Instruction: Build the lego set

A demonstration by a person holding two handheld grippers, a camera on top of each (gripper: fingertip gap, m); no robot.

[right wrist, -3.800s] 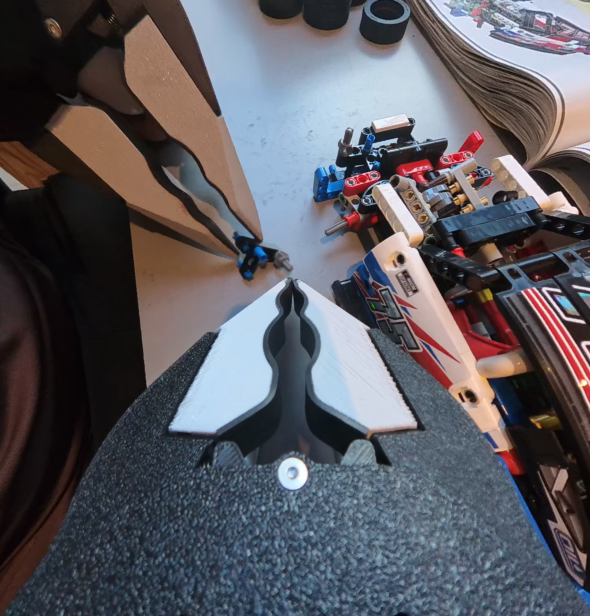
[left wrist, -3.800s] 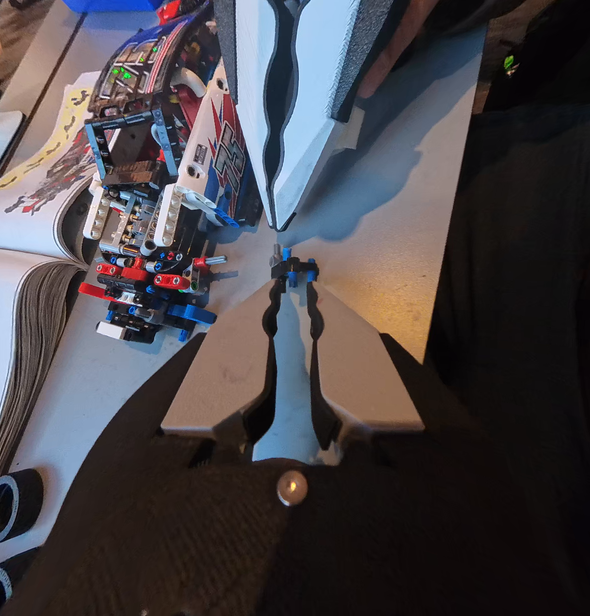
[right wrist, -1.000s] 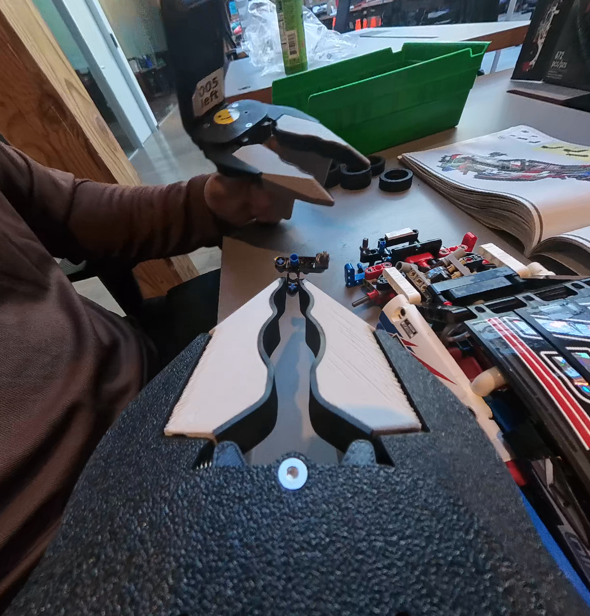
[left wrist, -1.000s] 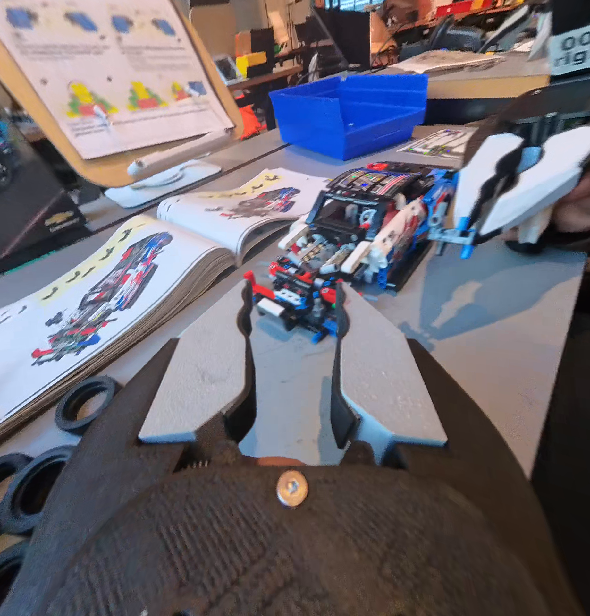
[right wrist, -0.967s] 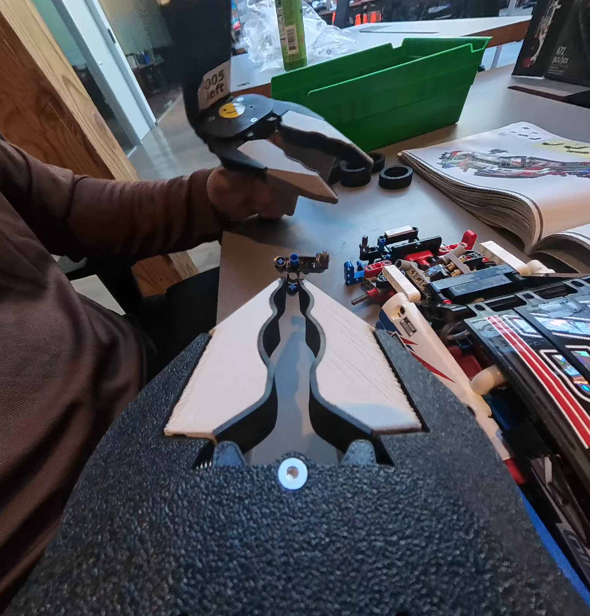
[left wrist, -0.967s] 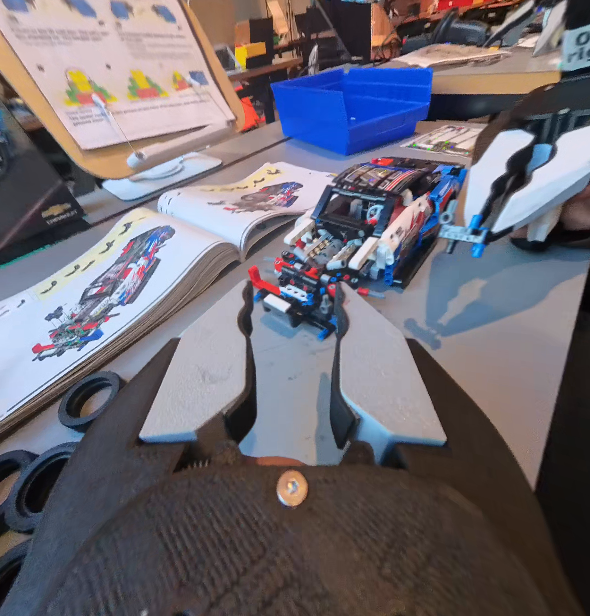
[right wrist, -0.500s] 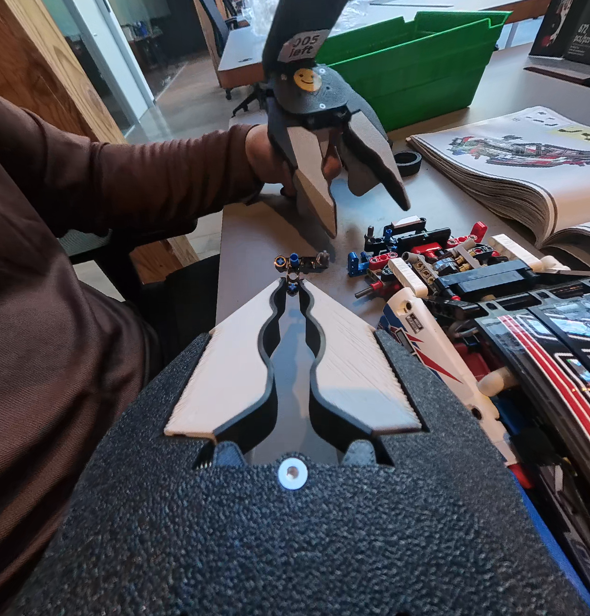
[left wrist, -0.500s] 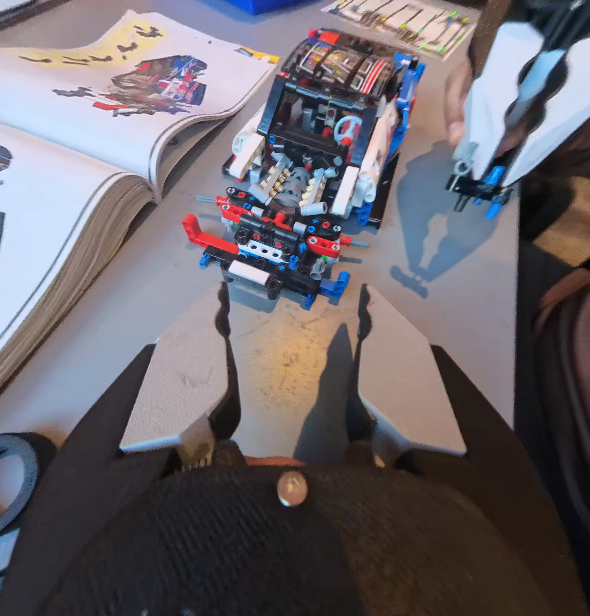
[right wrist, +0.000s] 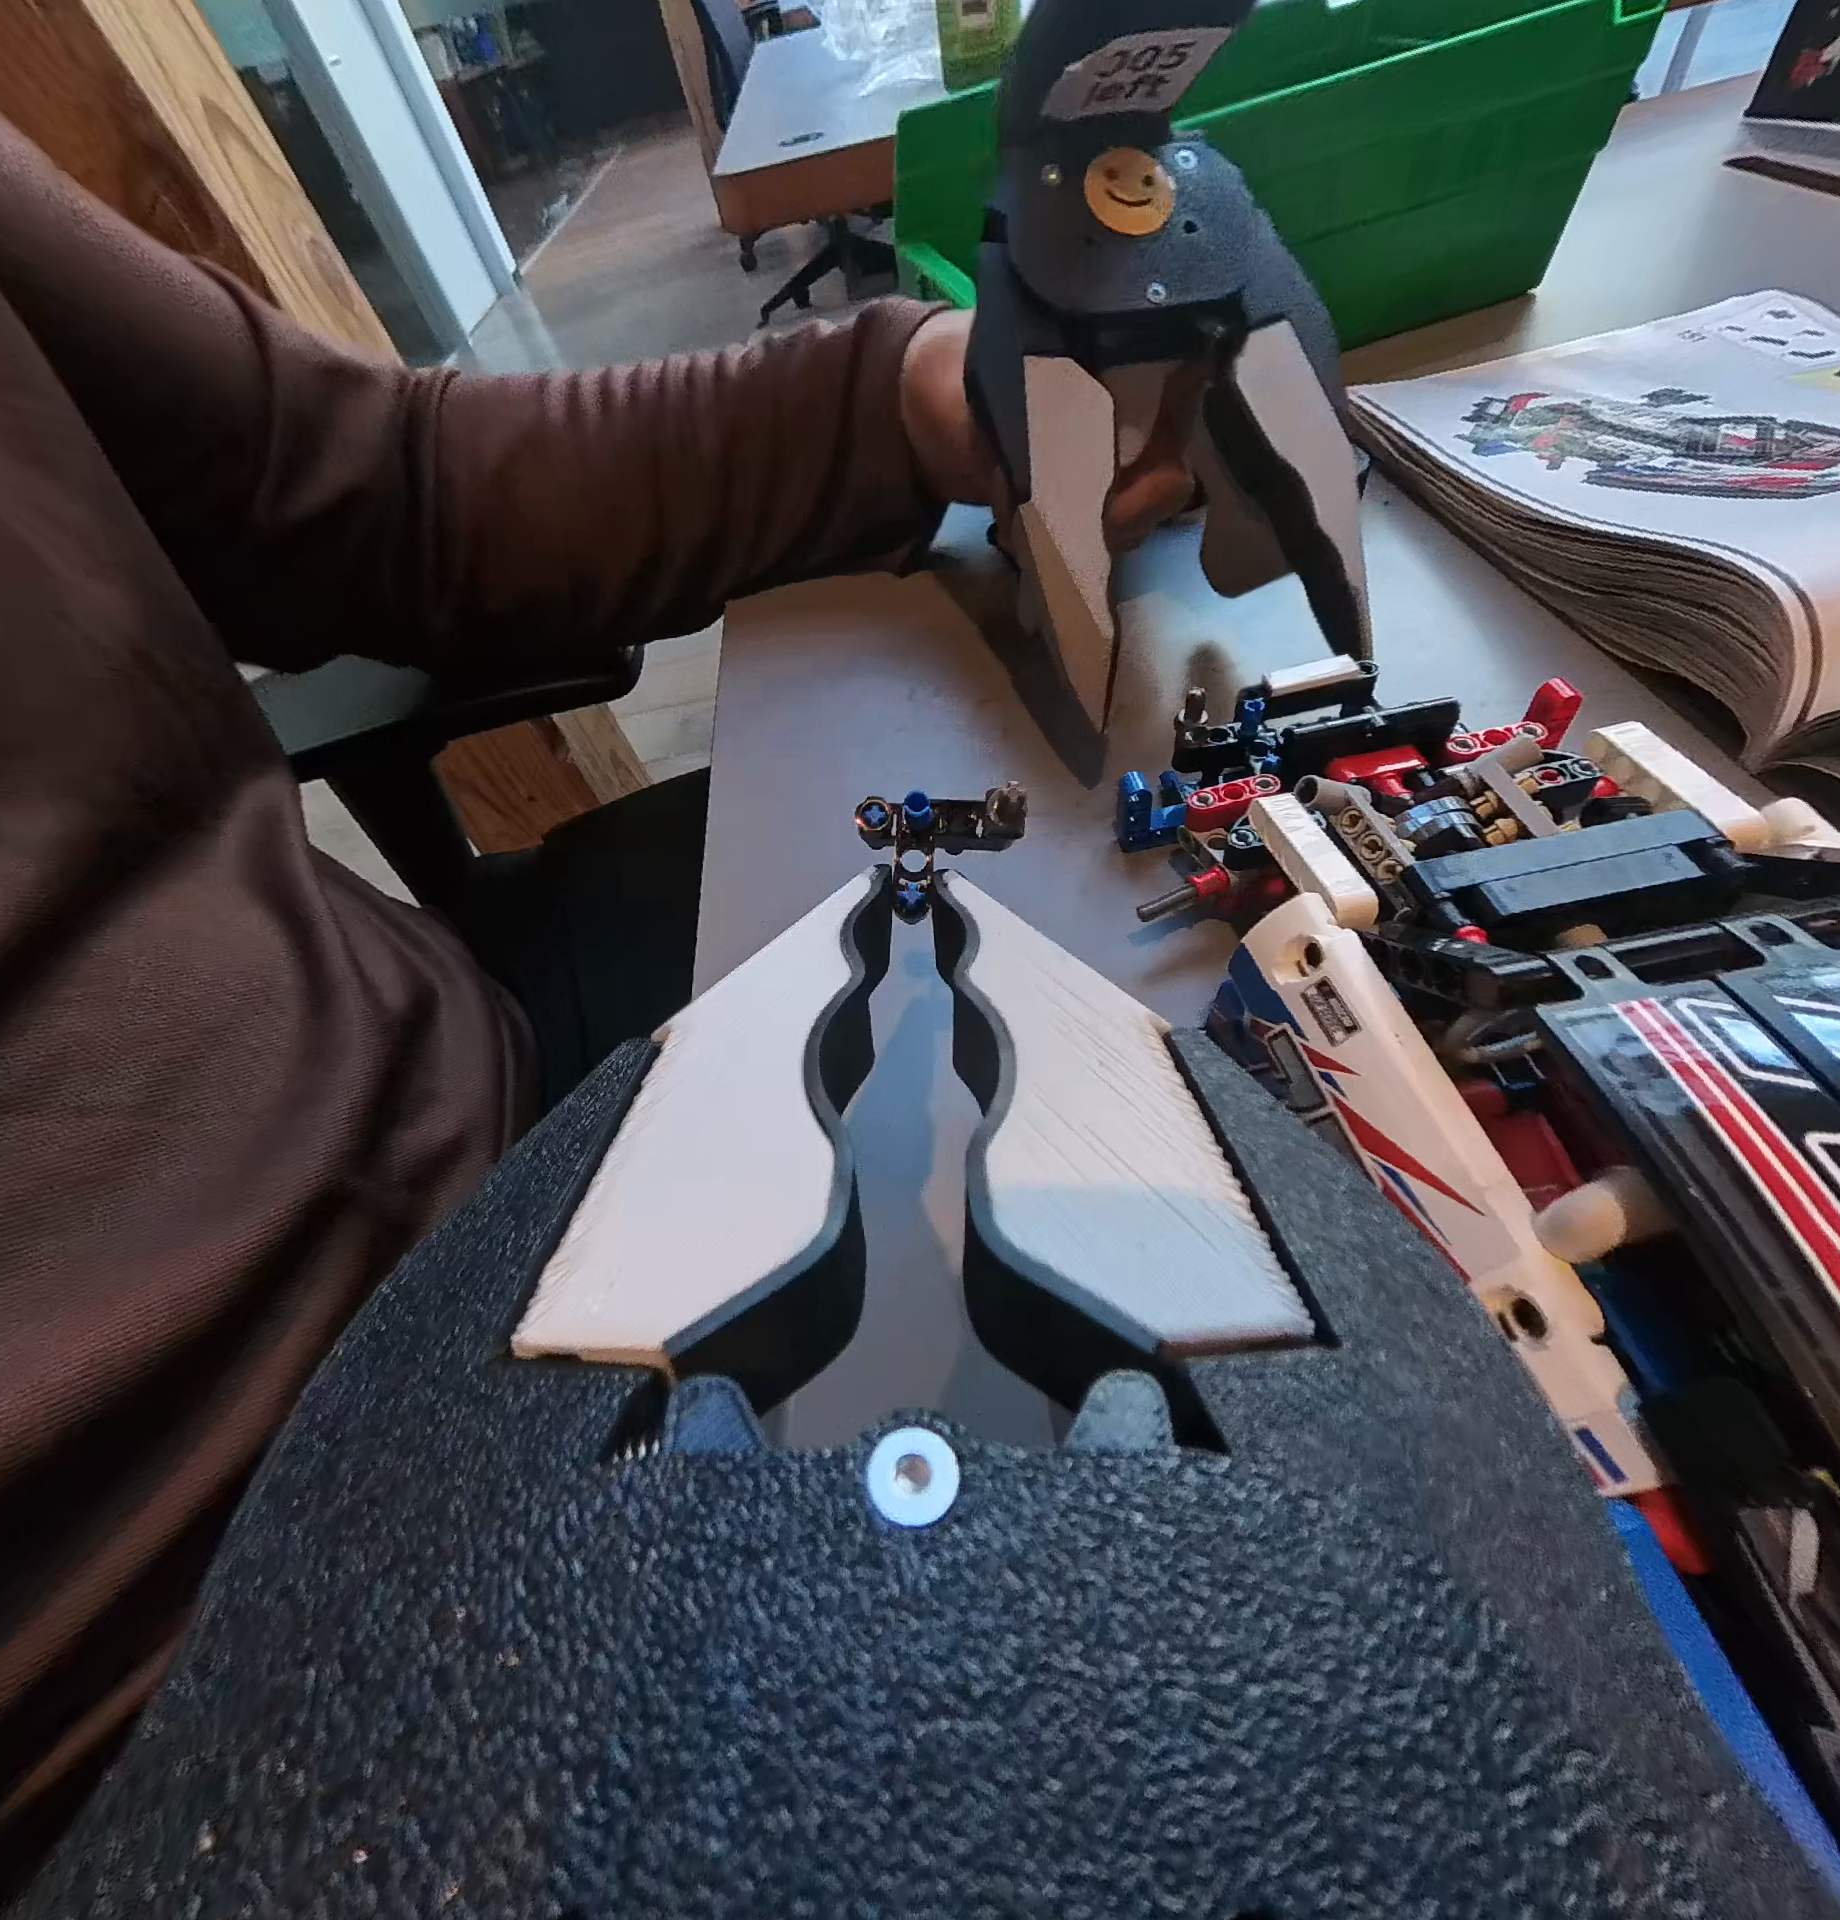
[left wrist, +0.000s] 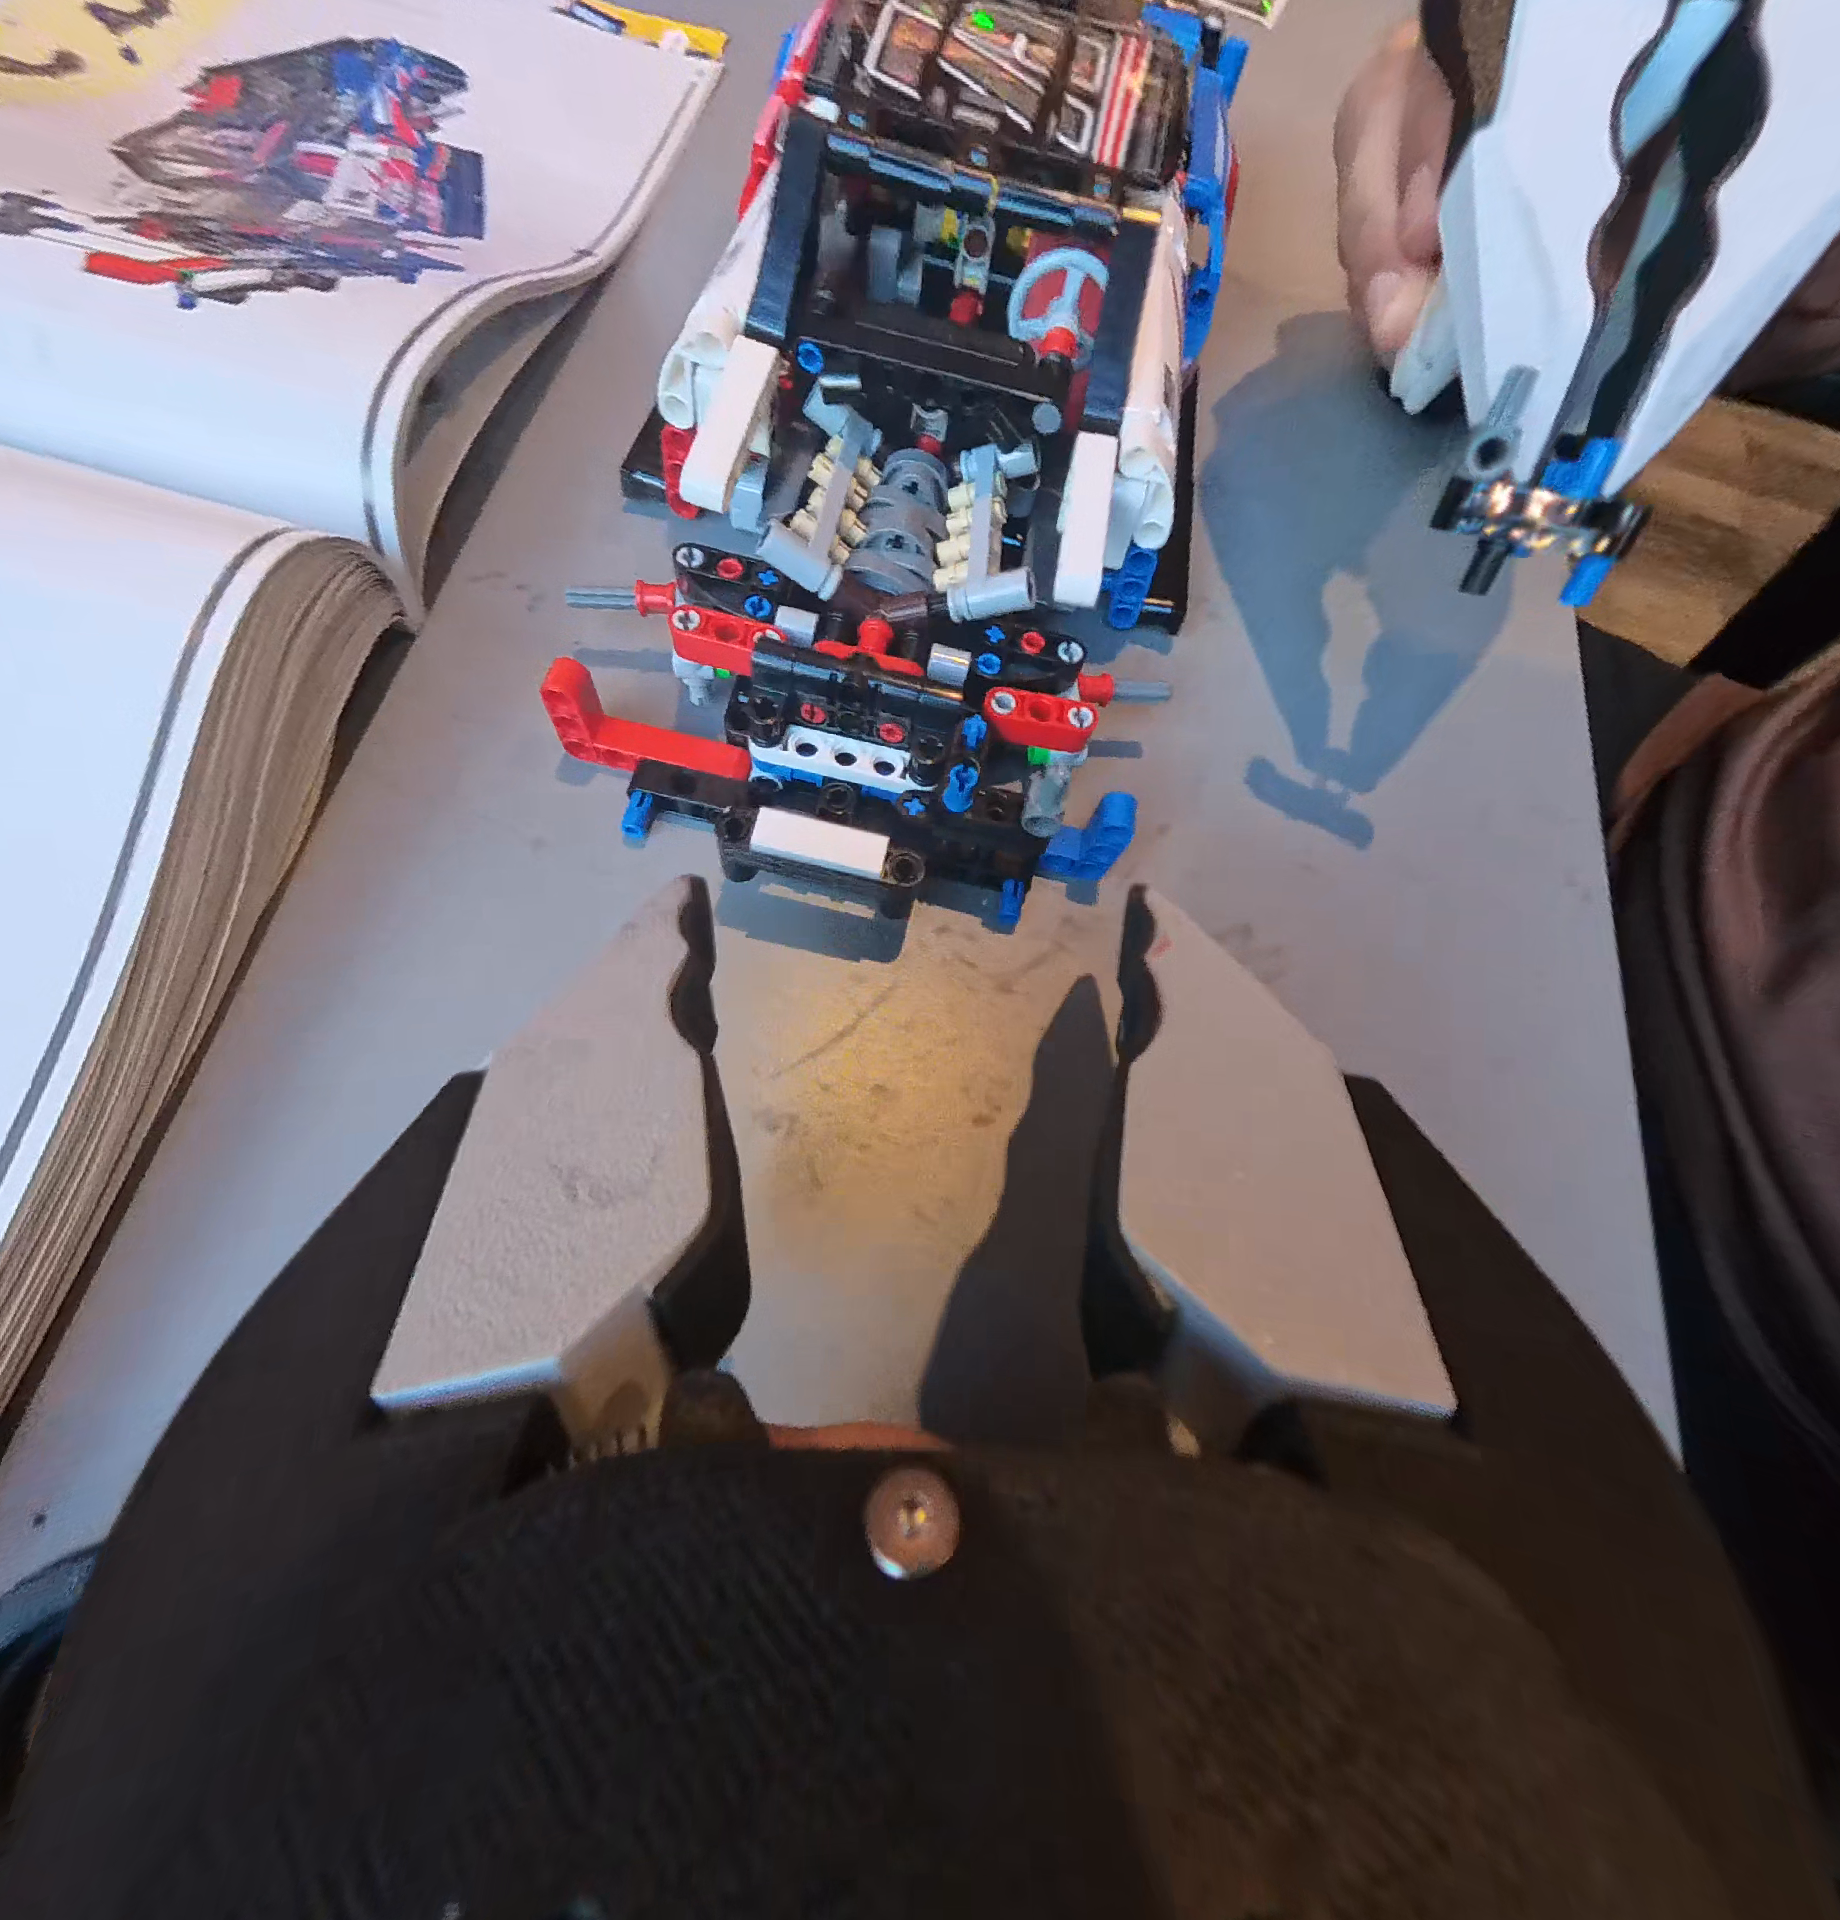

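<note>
Right wrist view: right hand-held gripper (right wrist: 911,883) clamps sm. black piece (right wrist: 937,821); left hand-held gripper (left wrist: 905,904) wide open, empty.

Car's (left wrist: 926,499) far end — cut off by the frame; manual's (left wrist: 168,436) drawing — blurred.

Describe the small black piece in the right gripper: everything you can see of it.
The small black piece is a T-shaped plastic sub-assembly: a short black crossbar carrying blue pins and a grey connector at one end. The right gripper pinches its stem between closed fingertips and holds it in the air beside the car model, touching nothing else.
</note>
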